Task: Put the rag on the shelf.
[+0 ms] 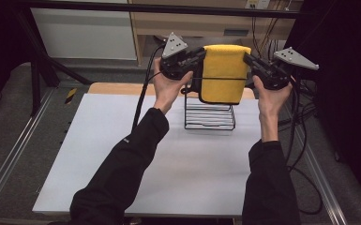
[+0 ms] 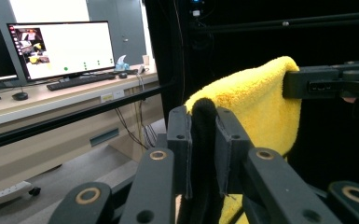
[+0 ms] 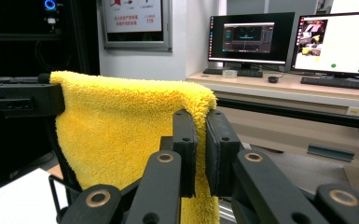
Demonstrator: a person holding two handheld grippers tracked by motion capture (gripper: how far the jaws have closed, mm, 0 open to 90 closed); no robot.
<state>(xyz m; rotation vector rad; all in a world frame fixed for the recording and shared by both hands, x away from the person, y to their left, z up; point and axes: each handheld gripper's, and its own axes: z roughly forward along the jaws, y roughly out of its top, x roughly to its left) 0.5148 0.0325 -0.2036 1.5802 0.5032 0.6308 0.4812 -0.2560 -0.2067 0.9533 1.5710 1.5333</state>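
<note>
White tabletop [image 1: 122,154] fills the middle of the high view, with a wooden desk edge and dark framing behind it. Near the table's far edge stands a black wire rack [image 1: 209,116]. Above that rack hangs a folded yellow terry cloth [image 1: 223,72], stretched between the two hand-held grippers. The left gripper [image 1: 198,60] is clamped on the cloth's left top corner; in the left gripper view its jaws pinch a dark-edged fold of the cloth [image 2: 256,102]. The right gripper [image 1: 249,60] is clamped on the right top corner, its jaws nearly together around the yellow pile [image 3: 121,126]. Monitors [image 3: 251,37] sit on a desk behind.
</note>
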